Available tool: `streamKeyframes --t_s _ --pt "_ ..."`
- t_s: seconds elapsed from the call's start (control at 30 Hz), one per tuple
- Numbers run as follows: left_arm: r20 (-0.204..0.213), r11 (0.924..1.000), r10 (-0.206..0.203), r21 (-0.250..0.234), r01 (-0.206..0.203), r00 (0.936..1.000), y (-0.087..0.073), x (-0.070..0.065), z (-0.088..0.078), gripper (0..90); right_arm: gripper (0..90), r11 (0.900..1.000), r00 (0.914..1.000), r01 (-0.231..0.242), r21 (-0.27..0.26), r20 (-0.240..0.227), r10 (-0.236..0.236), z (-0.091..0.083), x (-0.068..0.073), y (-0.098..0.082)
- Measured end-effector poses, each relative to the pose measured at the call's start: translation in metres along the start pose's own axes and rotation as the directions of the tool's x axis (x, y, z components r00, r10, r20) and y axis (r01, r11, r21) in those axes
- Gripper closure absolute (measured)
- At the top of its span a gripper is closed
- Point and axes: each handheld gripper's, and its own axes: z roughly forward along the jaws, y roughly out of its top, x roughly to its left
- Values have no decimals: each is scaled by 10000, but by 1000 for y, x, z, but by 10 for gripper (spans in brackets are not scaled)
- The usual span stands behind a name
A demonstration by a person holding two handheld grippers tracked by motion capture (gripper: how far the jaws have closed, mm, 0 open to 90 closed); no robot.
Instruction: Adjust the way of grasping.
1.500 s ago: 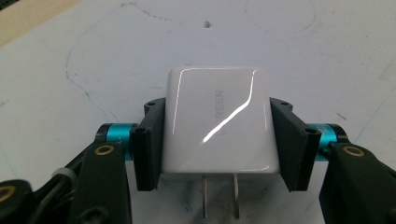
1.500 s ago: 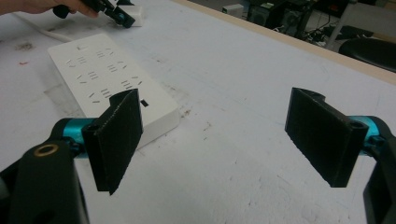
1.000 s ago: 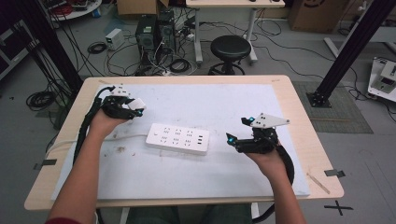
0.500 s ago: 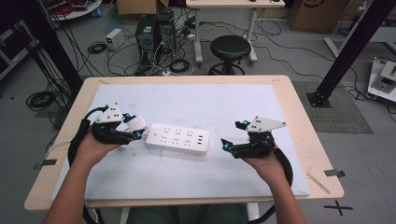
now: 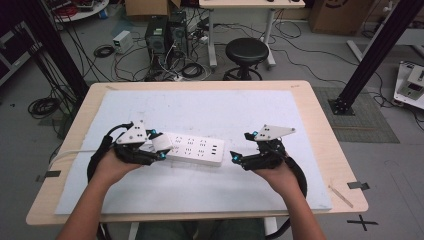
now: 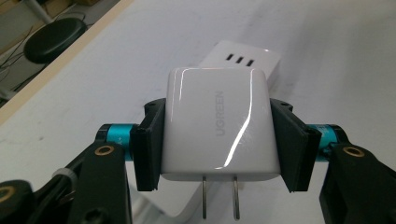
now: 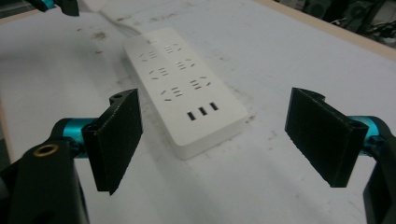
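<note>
Charger (image 6: 217, 128) clamped between left tongs (image 6: 217, 140)

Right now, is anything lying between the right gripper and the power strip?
No. In the right gripper view, bare white mat separates the open right gripper from the power strip.

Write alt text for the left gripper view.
The left gripper clamps a white charger by its sides between two black jaws, its two metal prongs pointing toward the camera. Beyond it, a white power strip lies on the white table cover.
</note>
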Motion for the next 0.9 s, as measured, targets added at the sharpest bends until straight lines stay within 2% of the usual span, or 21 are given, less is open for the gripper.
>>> streamKeyframes --t_s 0.13,0.2,0.33,0.43,0.47,0.5,0.53,0.63,0.67,0.77,0.8,0.87,0.9 --pt "292 9985 405 -389 -393 9988 -2 -19 12 424 193 9998 9984 -149 90 -551 154 11 11 -1" --pt "177 9961 798 -397 -791 9967 -1 -27 18 424 193 9989 9932 -443 128 -1070 454 19 16 -2" --pt "-44 9892 1274 -724 -1274 9918 3 -39 25 424 193 9945 9797 -1033 176 -1707 1048 29 23 -3" --pt "-240 9793 1800 -899 -1814 9834 6 -47 28 424 193 9922 9694 -1213 285 -2113 1246 35 30 0" --pt "-347 9736 2068 -913 -2092 9778 7 -50 29 424 193 9915 9647 -1263 305 -2292 1300 37 31 1" --pt "-382 9719 2122 -965 -2149 9765 7 -51 30 424 194 9884 9567 -1471 370 -2484 1517 39 33 1" --pt "-453 9663 2351 -972 -2385 9709 7 -54 31 424 194 9879 9538 -1509 366 -2571 1552 41 33 1" --pt "-564 9543 2753 -1046 -2799 9597 6 -60 35 424 194 9823 9371 -1802 505 -2948 1870 48 36 2" --pt "-636 9488 2931 -1041 -2984 9540 6 -62 36 424 194 9811 9321 -1868 505 -3064 1932 49 36 2" --pt "-633 9390 3177 -1177 -3232 9461 6 -67 40 424 194 9712 9060 -2295 640 -3506 2372 55 37 0" --pt "-641 9310 3399 -1180 -3454 9383 6 -70 41 424 194 9688 9006 -2381 682 -3580 2465 56 37 0" --pt "-665 9271 3466 -1273 -3525 9356 7 -73 43 424 194 9620 8857 -2633 726 -3770 2708 59 36 -2" --pt "-679 9242 3528 -1303 -3589 9332 7 -74 44 424 194 9554 8717 -2820 878 -3925 2934 61 36 -2"
